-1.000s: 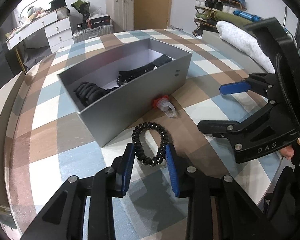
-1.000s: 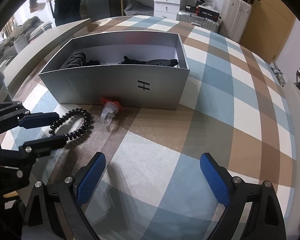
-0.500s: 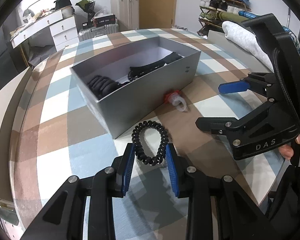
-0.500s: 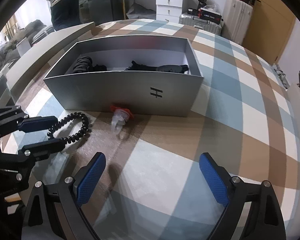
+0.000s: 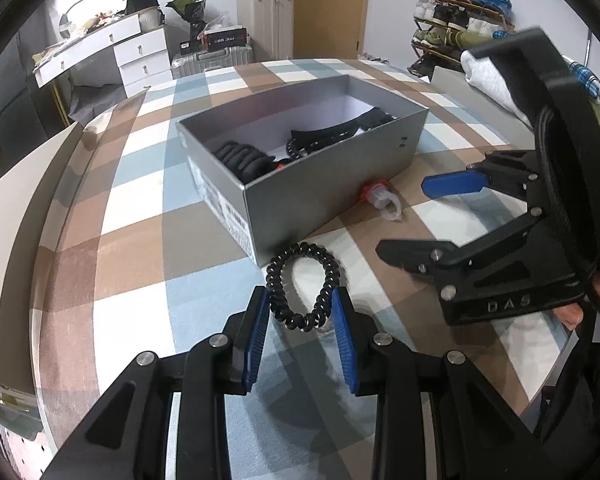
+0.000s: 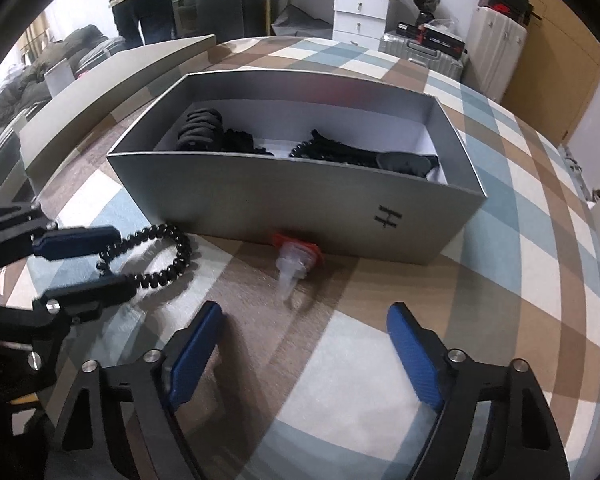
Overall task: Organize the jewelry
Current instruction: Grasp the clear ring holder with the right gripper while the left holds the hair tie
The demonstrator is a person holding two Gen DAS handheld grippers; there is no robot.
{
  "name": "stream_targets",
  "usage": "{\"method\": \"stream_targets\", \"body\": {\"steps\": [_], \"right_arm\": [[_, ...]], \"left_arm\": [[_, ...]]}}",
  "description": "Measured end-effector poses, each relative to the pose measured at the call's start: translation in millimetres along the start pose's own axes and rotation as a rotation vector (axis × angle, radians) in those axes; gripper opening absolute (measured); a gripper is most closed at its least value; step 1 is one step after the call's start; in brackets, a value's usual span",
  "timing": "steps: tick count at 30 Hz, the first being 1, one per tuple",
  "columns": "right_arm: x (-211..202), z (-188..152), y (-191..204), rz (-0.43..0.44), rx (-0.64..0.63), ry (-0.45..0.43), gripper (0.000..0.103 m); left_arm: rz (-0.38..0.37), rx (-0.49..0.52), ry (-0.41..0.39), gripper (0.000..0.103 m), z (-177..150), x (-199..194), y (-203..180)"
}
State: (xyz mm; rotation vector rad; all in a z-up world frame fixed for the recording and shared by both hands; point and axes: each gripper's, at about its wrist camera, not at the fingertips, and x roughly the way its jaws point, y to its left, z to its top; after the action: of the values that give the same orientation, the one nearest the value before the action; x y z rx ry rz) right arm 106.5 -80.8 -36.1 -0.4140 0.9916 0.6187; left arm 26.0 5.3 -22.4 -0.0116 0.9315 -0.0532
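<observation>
A black spiral hair tie (image 5: 302, 286) is held between the blue pads of my left gripper (image 5: 300, 312), lifted a little above the checked tablecloth; it also shows in the right wrist view (image 6: 156, 256). An open grey box (image 5: 332, 184) holds several black hair ties and clips (image 6: 204, 130). A small clear piece with a red cap (image 6: 294, 258) lies against the box's front wall. My right gripper (image 6: 304, 344) is open and empty, hovering near that piece; it also shows in the left wrist view (image 5: 428, 216).
The table (image 6: 540, 240) carries a blue, brown and white checked cloth. A flat grey box lid (image 6: 112, 80) lies behind the box on the left. Suitcases, drawers, a shoe rack and a standing person are beyond the table.
My left gripper has risen with the spiral hair tie and swung toward the box's left end. My right gripper has moved closer to the box and the red-capped piece.
</observation>
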Motion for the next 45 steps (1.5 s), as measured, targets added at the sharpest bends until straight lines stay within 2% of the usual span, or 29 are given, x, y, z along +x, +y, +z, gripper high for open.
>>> {"method": "stream_targets", "body": {"steps": [9,17,19,21,22,37,45], "right_arm": [[4,11,9,0.032,-0.003,-0.019,0.054],[6,14,11,0.042,-0.003,-0.042,0.047],[7,16,9,0.040,0.008,-0.050,0.037],[6,16,7,0.030,0.018,-0.053,0.019],[5,15,6,0.036,0.020,-0.054,0.017],[-23,-7,-3,0.058,0.042,-0.111,0.017],[-33,-6,-2,0.058,0.036,-0.132,0.017]], "left_arm": [[0.009,-0.016,-0.002,0.026,2,0,9],[0.007,-0.020,0.005,0.026,1,2,13],[0.009,-0.022,0.005,0.026,1,3,14],[0.008,-0.028,0.006,0.026,1,3,16],[0.006,-0.031,0.006,0.026,1,3,16],[-0.006,-0.037,-0.001,0.027,1,0,15],[-0.016,-0.023,-0.021,0.027,2,-6,11]]}}
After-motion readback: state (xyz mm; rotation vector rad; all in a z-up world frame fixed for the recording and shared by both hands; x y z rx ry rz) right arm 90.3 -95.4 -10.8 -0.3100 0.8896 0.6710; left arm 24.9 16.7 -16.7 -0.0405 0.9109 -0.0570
